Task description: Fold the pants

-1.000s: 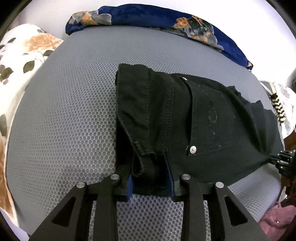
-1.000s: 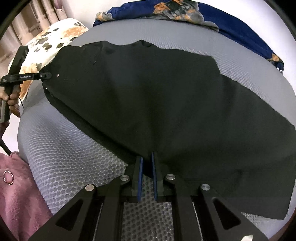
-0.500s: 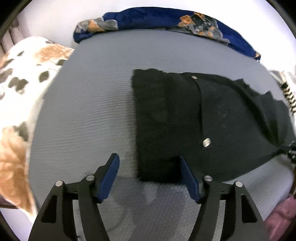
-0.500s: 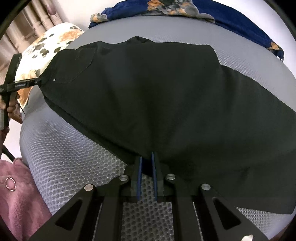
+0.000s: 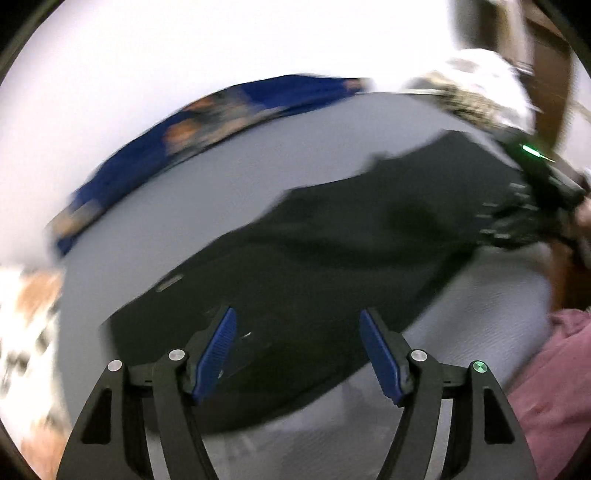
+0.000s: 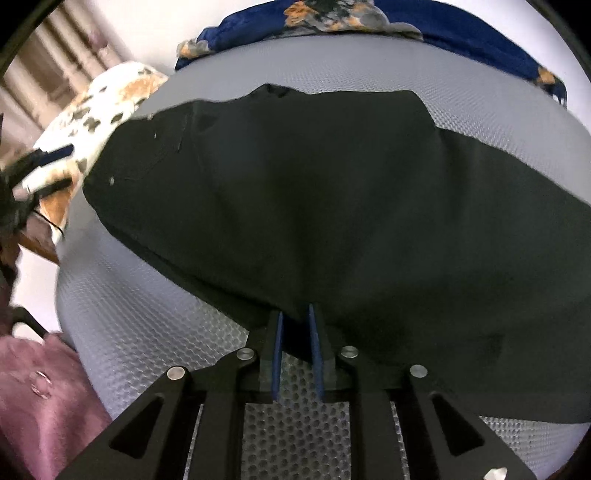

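Note:
Black pants (image 6: pixel 332 206) lie spread on the grey mesh surface (image 6: pixel 155 332); the waist end with its rivets is at the left. My right gripper (image 6: pixel 295 347) holds the pants' near edge between its blue pads, and its jaws are opening slightly. In the blurred left wrist view, my left gripper (image 5: pixel 299 339) hangs open above the pants (image 5: pixel 332 266) with nothing between its pads. The right gripper (image 5: pixel 517 218) shows at that view's right edge, on the far end of the pants. The left gripper (image 6: pixel 55 168) appears blurred at the right wrist view's left edge, clear of the waist.
A blue floral cloth (image 6: pixel 369 18) lies along the far edge of the surface. A white floral cloth (image 6: pixel 110 96) is at the back left. A pink garment (image 6: pixel 40 398) lies off the near left edge. Brown wooden furniture (image 5: pixel 554 85) stands beyond the far end.
My left gripper let go of the waistband, opened wide, then swung up and away while rolling. The right gripper stayed in place and its jaws widened a little.

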Demonstrator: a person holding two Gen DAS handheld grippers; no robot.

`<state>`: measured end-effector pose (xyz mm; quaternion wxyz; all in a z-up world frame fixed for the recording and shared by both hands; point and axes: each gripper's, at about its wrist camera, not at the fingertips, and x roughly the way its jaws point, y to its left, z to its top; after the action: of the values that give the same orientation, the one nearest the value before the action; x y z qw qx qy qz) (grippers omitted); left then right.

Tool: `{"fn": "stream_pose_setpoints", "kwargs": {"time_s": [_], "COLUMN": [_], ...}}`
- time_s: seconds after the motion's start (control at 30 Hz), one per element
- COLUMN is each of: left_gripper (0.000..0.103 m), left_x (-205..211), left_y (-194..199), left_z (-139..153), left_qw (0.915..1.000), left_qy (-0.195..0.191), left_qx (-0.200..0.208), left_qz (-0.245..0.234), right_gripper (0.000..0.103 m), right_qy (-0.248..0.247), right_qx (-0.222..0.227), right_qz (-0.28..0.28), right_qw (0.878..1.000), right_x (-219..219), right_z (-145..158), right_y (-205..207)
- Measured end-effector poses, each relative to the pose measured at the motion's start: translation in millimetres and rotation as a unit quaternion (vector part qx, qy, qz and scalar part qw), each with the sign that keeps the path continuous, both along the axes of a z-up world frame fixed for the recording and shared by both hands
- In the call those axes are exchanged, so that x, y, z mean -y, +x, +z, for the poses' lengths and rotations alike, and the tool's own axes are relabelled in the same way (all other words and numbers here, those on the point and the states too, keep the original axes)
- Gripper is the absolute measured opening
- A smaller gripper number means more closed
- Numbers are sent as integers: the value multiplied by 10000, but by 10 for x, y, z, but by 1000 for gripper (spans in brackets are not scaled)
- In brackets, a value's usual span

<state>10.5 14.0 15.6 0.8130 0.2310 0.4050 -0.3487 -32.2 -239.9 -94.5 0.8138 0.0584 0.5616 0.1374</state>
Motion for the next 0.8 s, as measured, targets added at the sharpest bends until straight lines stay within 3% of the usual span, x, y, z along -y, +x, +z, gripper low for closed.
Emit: {"fn": "stream_pose_setpoints", "kwargs": {"time_s": [0.2, 0.3, 0.37, 0.47, 0.5, 0.57, 0.7, 0.8], "left_gripper": [65, 52, 35, 25, 13, 5, 4, 4], "left_x": [907, 1203, 1378, 1535, 1561, 1594, 1525, 1494], "left_y": [-41, -73, -61, -73, -72, -42, 32, 24], "left_z": [-321, -492, -611, -714, -735, -776, -724, -710], "left_qw": [9933, 9896, 9873, 9844, 9843, 9844, 9856, 9867], "left_qy": [-123, -8, 74, 191, 219, 309, 58, -29], "left_qx": [-385, -530, -691, -823, -805, -871, -1006, -974], "left_qz": [-1079, -1334, -1430, -1544, -1556, -1495, -1361, -1302], "right_gripper": [13, 13, 13, 13, 13, 16, 45, 49], "right_qy": [10, 120, 201, 435, 542, 637, 873, 885], "right_qx": [105, 130, 147, 166, 158, 116, 422, 654], "right_qz": [-4, -79, -131, -285, -340, -432, -997, -1821], "right_qw": [9999, 9998, 9996, 9985, 9978, 9970, 9903, 9771], "right_x": [-9, 10, 24, 86, 110, 169, 475, 952], "right_z": [84, 106, 124, 147, 150, 155, 366, 518], "right_y": [38, 33, 30, 42, 54, 52, -12, -70]}}
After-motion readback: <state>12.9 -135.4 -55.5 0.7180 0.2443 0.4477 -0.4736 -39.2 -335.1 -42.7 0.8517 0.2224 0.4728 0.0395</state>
